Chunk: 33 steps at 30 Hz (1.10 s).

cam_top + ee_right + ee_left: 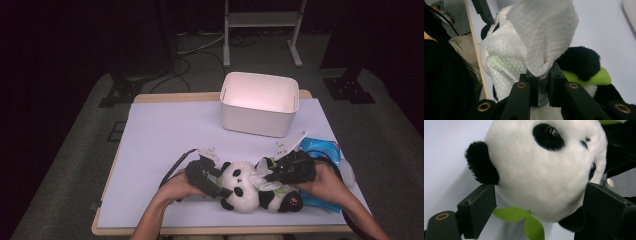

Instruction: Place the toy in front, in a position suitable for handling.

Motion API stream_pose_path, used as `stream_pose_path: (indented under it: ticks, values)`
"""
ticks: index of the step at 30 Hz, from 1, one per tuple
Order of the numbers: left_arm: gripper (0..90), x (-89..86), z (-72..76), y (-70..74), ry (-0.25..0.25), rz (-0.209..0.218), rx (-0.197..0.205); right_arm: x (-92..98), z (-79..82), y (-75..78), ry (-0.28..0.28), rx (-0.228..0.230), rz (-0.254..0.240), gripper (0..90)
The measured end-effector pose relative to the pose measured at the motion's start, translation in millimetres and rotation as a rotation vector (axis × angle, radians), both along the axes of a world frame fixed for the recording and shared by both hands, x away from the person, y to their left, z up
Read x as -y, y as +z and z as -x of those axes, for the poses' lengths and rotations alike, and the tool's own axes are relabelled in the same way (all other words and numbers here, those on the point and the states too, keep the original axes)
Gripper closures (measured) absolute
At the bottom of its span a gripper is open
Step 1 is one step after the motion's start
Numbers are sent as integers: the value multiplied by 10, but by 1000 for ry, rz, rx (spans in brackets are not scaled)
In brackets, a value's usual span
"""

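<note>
My left hand-held gripper [212, 177] lies near the front edge of the table [165, 130], left of centre, its jaws spread wide to either side of the head of a plush panda [245, 186]. In the left gripper view the panda's white head [541, 170] sits between the two black jaws; the left jaw stands just under one black ear, the right jaw close to the cheek, and whether either pad presses into the fur I cannot tell. A green felt leaf [521, 218] hangs below the head, between the jaws.

My right hand-held gripper [272, 175] rests over the panda's body from the right, its jaws nearly closed on a white paper tissue [536, 42]. In the right gripper view the tissue rises from the pinched jaws as a crumpled fold and covers much of the panda's head behind it; a black limb with a green leaf [596, 76] lies to the right of the jaws.

The panda lies on its back along the front edge of the table, head to the left, feet to the right. Just beyond my right hand, by the right edge of the table, lies a blue packet [322, 150], partly covered by my forearm. A white tub [260, 107] stands at the back edge of the table, right of centre, well apart from the panda. The table's wooden rim shows along its front.
</note>
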<state>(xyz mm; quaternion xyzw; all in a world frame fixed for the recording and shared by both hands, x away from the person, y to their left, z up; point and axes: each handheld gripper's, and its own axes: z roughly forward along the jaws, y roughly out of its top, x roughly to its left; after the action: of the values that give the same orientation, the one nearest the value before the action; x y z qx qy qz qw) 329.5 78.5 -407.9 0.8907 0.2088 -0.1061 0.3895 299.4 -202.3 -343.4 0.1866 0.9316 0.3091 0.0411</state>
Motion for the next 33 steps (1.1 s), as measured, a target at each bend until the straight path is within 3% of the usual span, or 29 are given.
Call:
stream_pose_path:
  ticks: [3,4,5,8,12,14,15,18,20,26,31,32,33]
  values:
    - [92,19,-32,-21,-1,9,-29,-1,22,-19,4,0,-9,809]
    - [67,39,-77,-60,8,31,-83,-6,41,-29,12,3,-10,810]
    - [54,39,-77,-60,8,31,-83,-6,41,-29,12,3,-10,810]
    - [24,67,-151,-112,-7,49,-136,-18,79,-27,23,22,1,809]
    - [25,79,-189,-148,-24,70,-164,-30,74,-26,35,28,3,809]
    - [91,59,-204,-165,-40,113,-155,-48,58,-29,35,26,-7,809]
    - [125,59,-204,-165,-40,113,-155,-58,47,-30,35,26,-12,809]
    - [189,16,-185,-131,-46,124,-96,-80,16,-24,40,23,-27,809]
    - [248,-18,-181,-61,-29,142,-21,-123,-44,-17,47,15,-39,810]
    - [291,-112,-194,103,7,79,107,-275,-222,55,45,25,-38,812]
    - [299,-222,-159,295,23,46,256,-330,-327,172,38,51,-53,812]
    - [301,-266,-121,334,13,31,307,-341,-373,224,19,77,-28,812]
    - [304,-266,-121,334,13,31,307,-341,-373,224,19,77,-28,812]
